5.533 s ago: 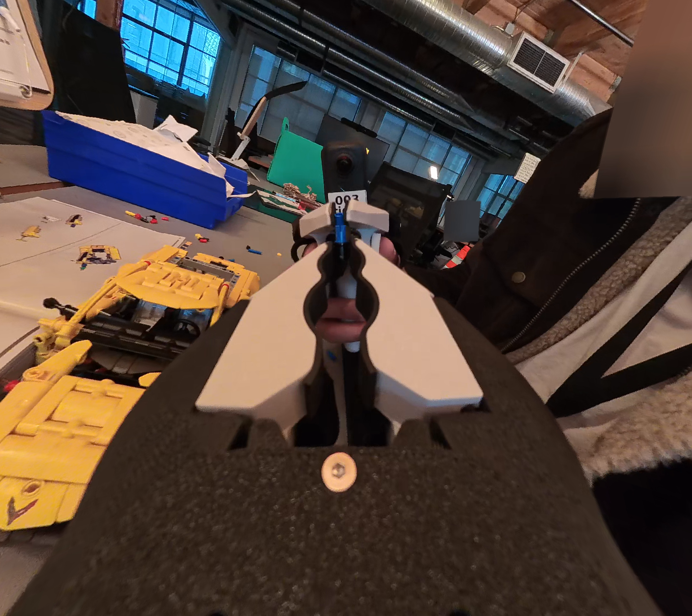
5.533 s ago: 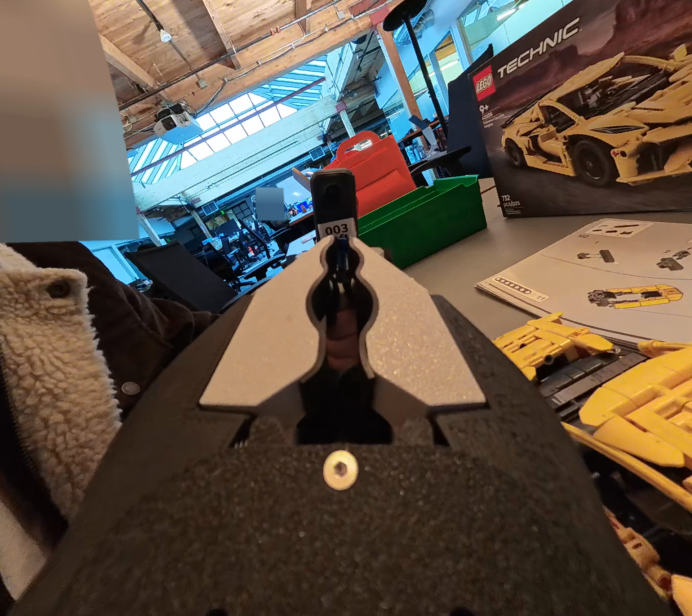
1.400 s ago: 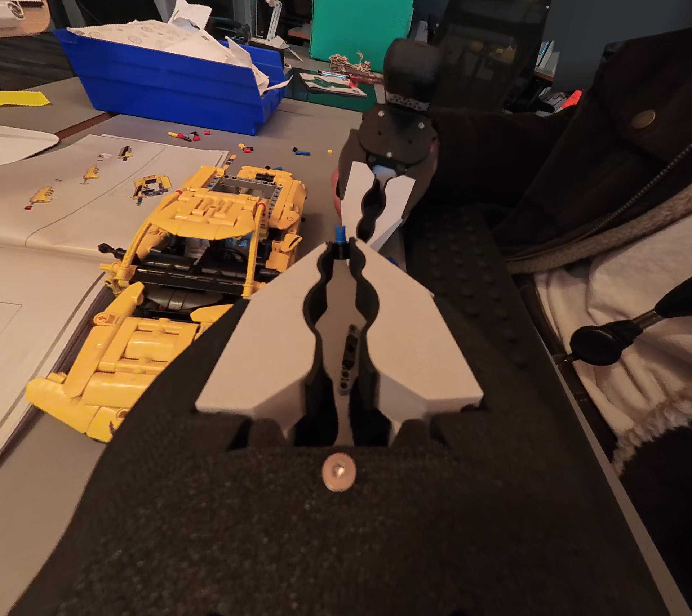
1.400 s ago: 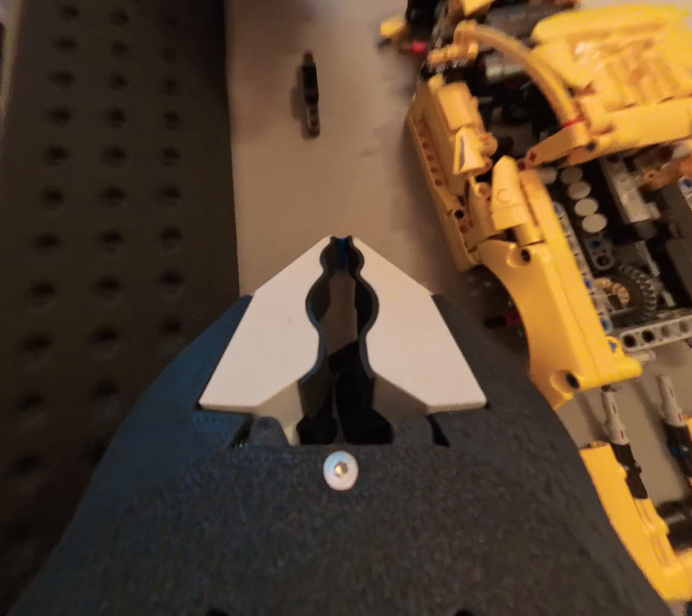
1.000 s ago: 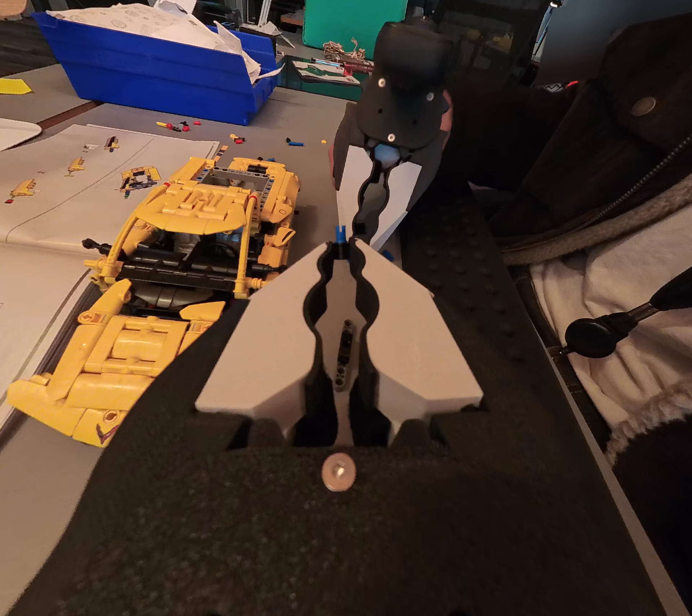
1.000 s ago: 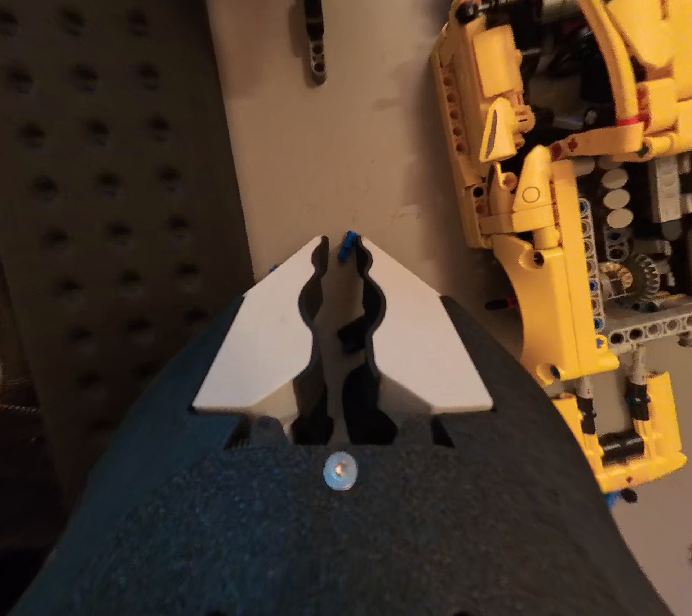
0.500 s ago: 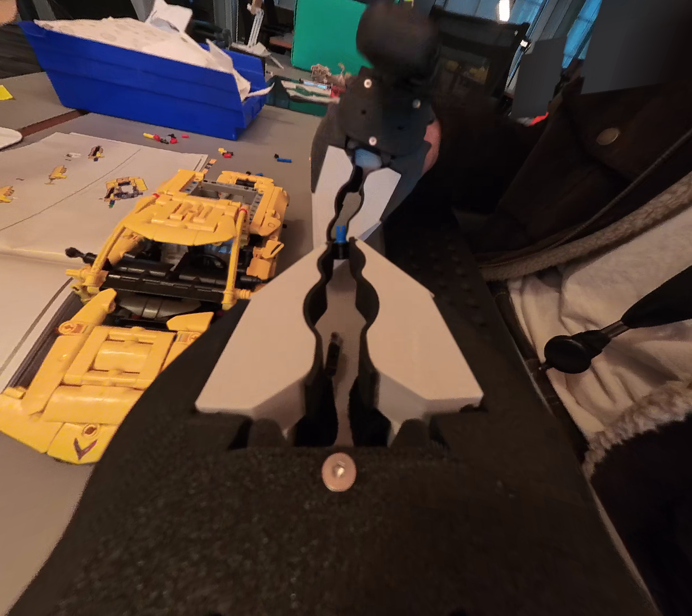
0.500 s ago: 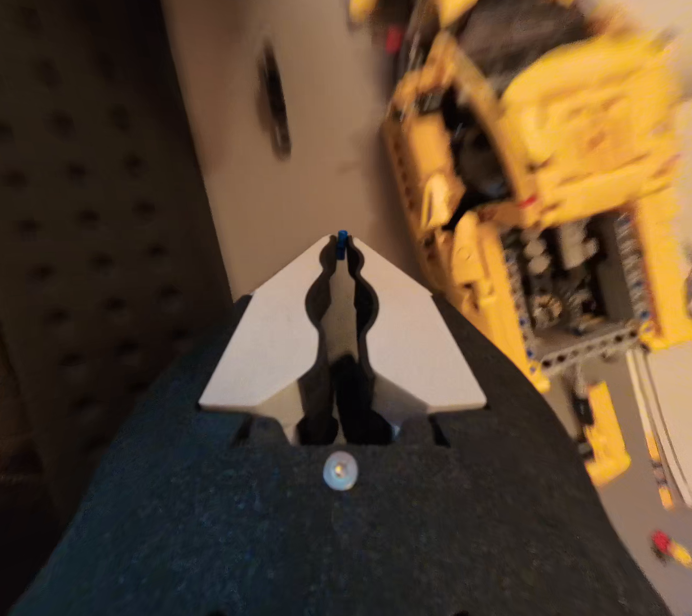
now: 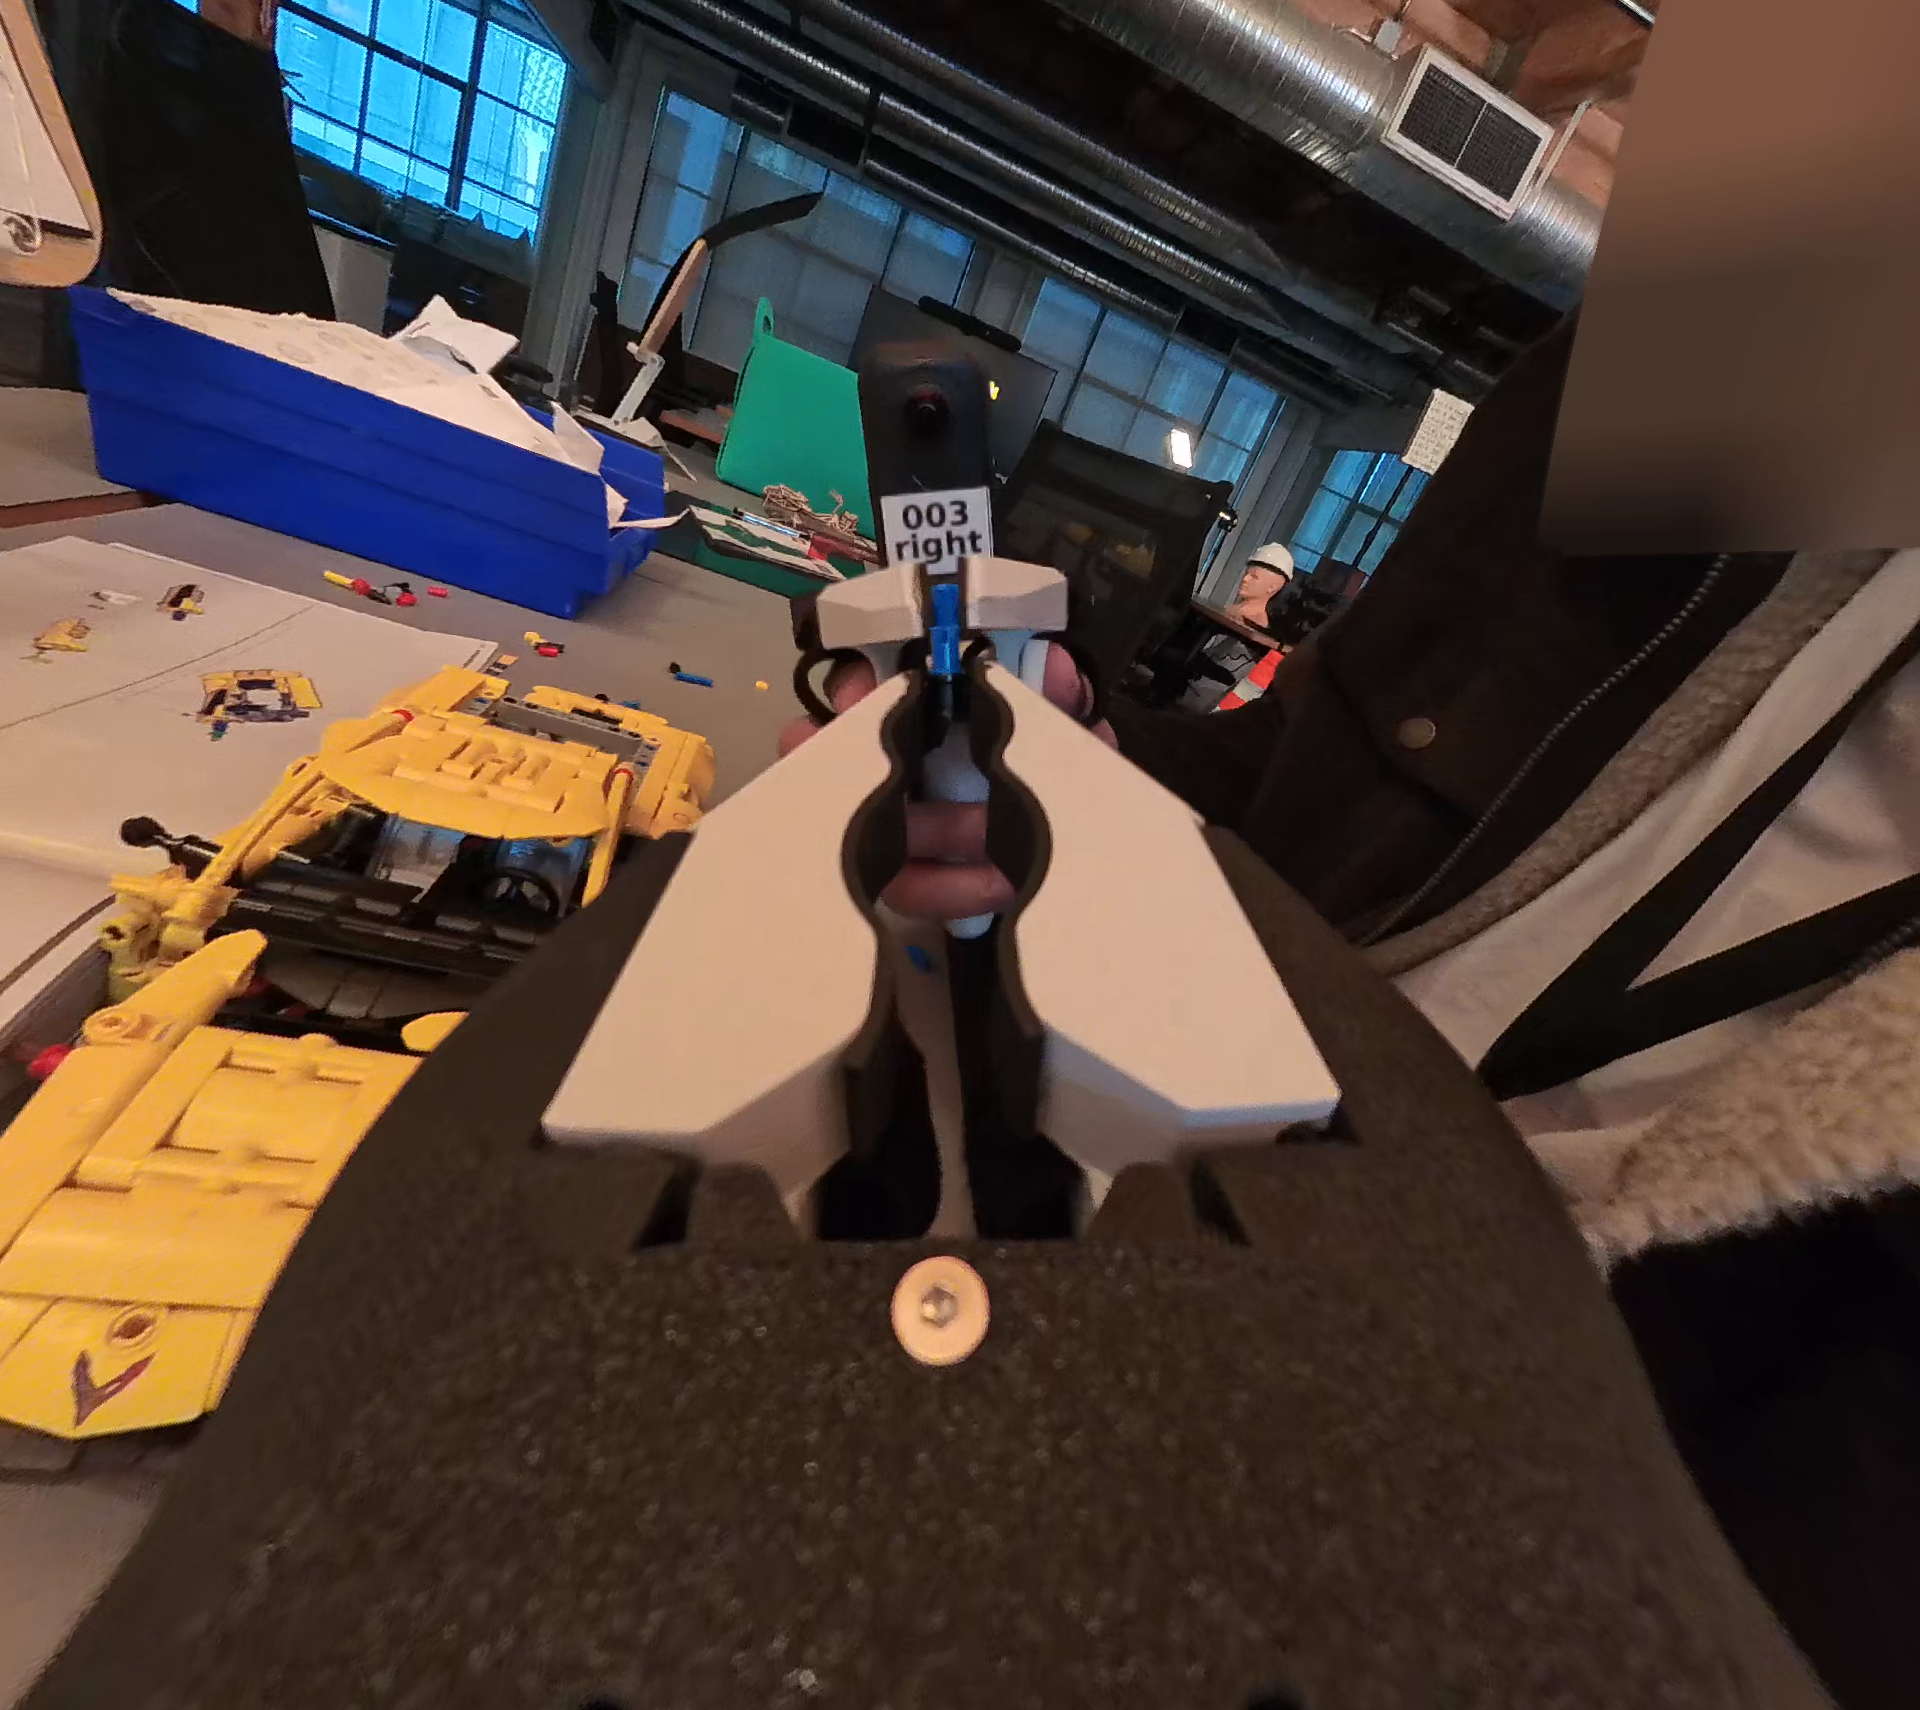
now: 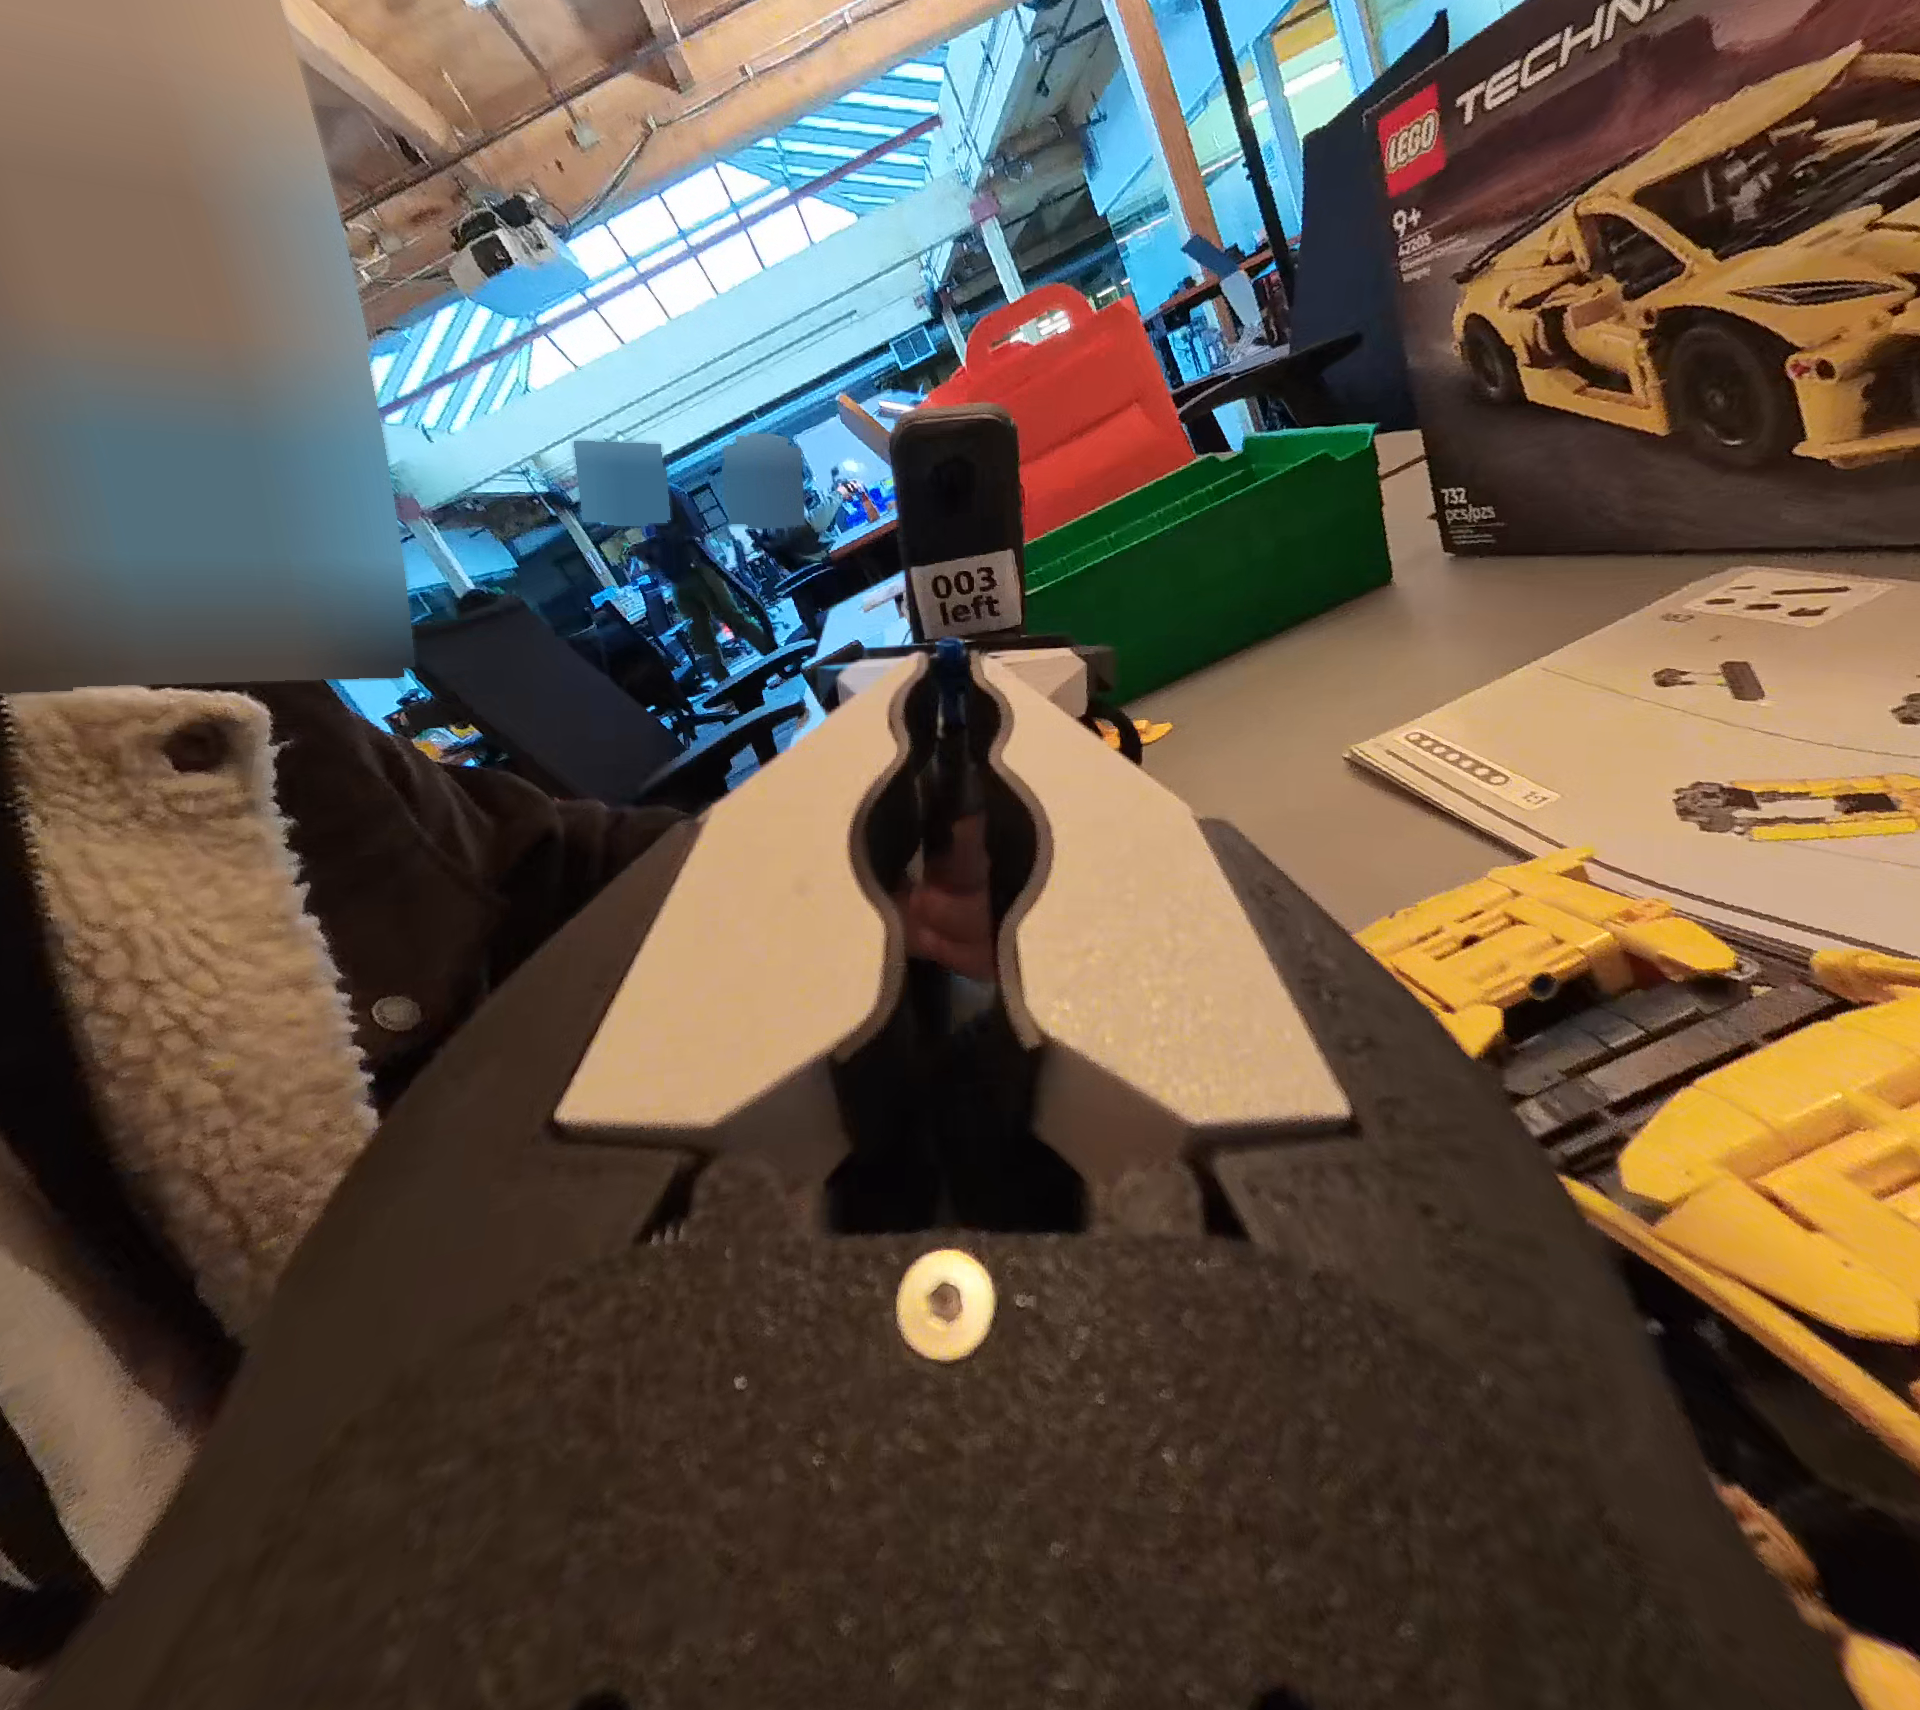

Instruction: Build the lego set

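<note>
My left gripper (image 9: pixel 940 689) is shut, with a small black piece (image 9: pixel 933 710) pinched at its tip. My right gripper (image 10: pixel 948 673) is shut on a blue pin (image 10: pixel 948 652). The two grippers are held up in the air, tip to tip. In the left wrist view the right gripper (image 9: pixel 940 611) faces me end-on, and its blue pin (image 9: pixel 943 626) touches the black piece. The half-built yellow car (image 9: pixel 416 829) lies on the table below and to the left. It also shows at the lower right of the right wrist view (image 10: pixel 1714 1089).
An open instruction booklet (image 9: pixel 156 652) lies beside the car, also in the right wrist view (image 10: pixel 1714 725). A blue bin (image 9: pixel 343 465) of paper, a green bin (image 10: pixel 1195 559) and the set's box (image 10: pixel 1662 258) stand at the back. Loose small pieces (image 9: pixel 395 590) are scattered on the table. A person's jacket (image 9: pixel 1558 777) is close by. My two grippers' fingertips are within a few centimetres of each other.
The right gripper opened over the blue pin on the table and shut on it again. Both grippers then rose from the table and now face each other tip to tip.
</note>
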`<state>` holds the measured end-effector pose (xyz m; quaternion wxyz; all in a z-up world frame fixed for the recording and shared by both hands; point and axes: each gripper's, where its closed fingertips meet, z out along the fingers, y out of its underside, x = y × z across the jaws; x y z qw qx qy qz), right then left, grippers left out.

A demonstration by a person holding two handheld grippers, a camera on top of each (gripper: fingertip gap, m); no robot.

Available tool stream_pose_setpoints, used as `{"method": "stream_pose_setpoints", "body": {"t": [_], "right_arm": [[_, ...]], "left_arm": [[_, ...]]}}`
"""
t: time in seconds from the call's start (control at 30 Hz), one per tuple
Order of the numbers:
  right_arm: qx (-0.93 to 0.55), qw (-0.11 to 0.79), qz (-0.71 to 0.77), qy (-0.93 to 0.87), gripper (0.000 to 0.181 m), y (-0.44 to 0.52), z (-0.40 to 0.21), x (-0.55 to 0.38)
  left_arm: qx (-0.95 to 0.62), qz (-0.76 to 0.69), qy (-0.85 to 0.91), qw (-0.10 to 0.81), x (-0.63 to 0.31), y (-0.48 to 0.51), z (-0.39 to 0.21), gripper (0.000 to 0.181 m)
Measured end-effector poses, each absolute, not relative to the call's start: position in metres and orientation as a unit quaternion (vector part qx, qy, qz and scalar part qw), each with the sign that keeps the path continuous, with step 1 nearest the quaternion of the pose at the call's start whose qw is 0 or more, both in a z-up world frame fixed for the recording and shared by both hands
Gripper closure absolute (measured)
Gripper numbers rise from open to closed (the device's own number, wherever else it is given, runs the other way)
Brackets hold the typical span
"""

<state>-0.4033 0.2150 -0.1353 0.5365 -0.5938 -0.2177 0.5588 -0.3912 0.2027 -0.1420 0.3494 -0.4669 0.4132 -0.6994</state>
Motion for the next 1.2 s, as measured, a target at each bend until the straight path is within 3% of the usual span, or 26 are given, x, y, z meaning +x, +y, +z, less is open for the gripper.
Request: {"method": "stream_pose_setpoints", "body": {"t": [0.37,0.97,1.2], "right_arm": [[-0.582,0.541,0.575,-0.193,0.177,0.218,-0.130,-0.401],[-0.540,0.520,0.632,-0.196,0.176,0.211,-0.120,-0.405],[-0.518,0.487,0.683,-0.167,0.177,0.207,-0.119,-0.407]], "left_arm": [[-0.463,-0.720,0.388,0.342,-0.393,0.205,-0.135,0.175],[-0.428,-0.812,0.312,0.245,-0.399,0.203,-0.124,0.175],[-0.417,-0.802,0.334,0.267,-0.401,0.199,-0.121,0.175]]}}
